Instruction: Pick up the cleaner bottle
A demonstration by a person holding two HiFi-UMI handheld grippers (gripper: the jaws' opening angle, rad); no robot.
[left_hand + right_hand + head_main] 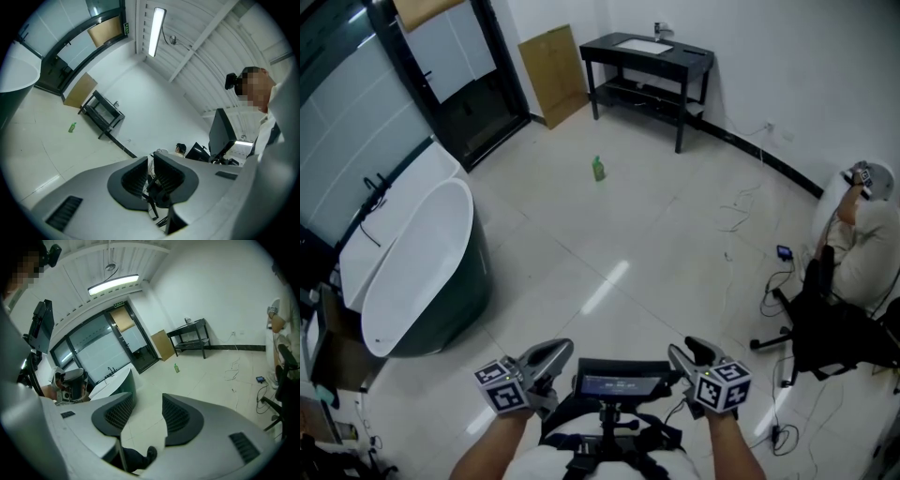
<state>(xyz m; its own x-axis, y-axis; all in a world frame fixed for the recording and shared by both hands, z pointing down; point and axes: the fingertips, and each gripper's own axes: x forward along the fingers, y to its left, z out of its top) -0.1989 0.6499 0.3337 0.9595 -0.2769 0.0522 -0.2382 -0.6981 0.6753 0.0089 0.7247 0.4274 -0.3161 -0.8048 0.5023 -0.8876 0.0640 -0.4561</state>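
Far across floor (pixel 656 234), green cleaner bottle (pixel 598 169) upright, L claw (pixel 555 352) together, R claw (pixel 688 349) apart

Cleaner bottle (pixel 598 169): we count one.
Grippers: we count two, the left gripper (pixel 549 356) and the right gripper (pixel 690 352).
Bathtub (pixel 412 272): one.
Black table (pixel 689 58): one.
Cardboard sheet (pixel 553 73): one (leaning on the wall).
Office chair (pixel 825 347): one.

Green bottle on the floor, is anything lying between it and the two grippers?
Nothing. The head view shows only bare floor between the green bottle and the left gripper and right gripper.
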